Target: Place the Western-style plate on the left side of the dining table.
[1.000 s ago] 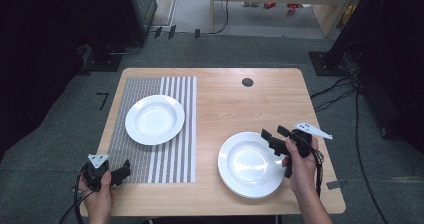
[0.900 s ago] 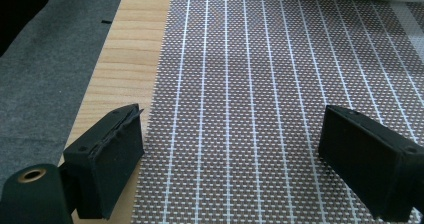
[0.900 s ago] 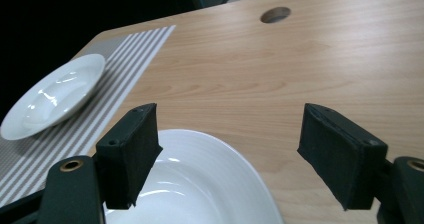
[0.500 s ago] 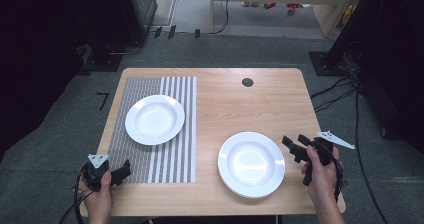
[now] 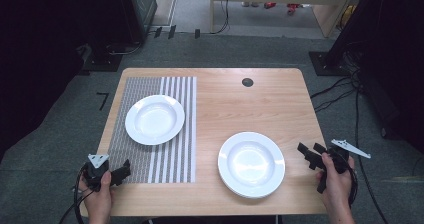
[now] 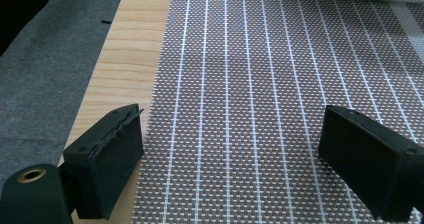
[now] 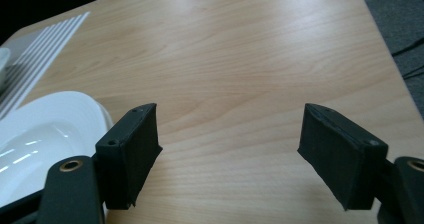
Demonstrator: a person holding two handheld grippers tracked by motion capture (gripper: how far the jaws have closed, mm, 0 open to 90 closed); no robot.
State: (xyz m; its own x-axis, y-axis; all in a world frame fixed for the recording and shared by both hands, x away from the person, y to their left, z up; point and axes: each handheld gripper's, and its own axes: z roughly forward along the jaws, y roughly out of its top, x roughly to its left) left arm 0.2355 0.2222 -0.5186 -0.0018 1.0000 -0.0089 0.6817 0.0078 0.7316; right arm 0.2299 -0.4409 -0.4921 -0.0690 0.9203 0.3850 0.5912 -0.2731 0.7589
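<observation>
White plate (image 5: 154, 119) already sits on the striped mat (image 5: 170, 156); the stack of plates (image 5: 251, 164) waits on bare wood to its right. My right gripper (image 5: 311, 154) hangs just beside that stack with its jaws spread and empty, and my left gripper (image 5: 119, 172), equally wide and empty, rests over the mat's near corner, so I judge more plates remain to be laid.

Black hand-held gripper (image 5: 311, 155), grey plate

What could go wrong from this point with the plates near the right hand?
The white plates on the bare wood look stacked, and they sit close to the near table edge; a sideways nudge might push them off. The right hand-held gripper is open beside their rim, not around it, so a low approach may knock the stack instead of gripping it. If it pinches one rim, the plate beneath might shift.
</observation>
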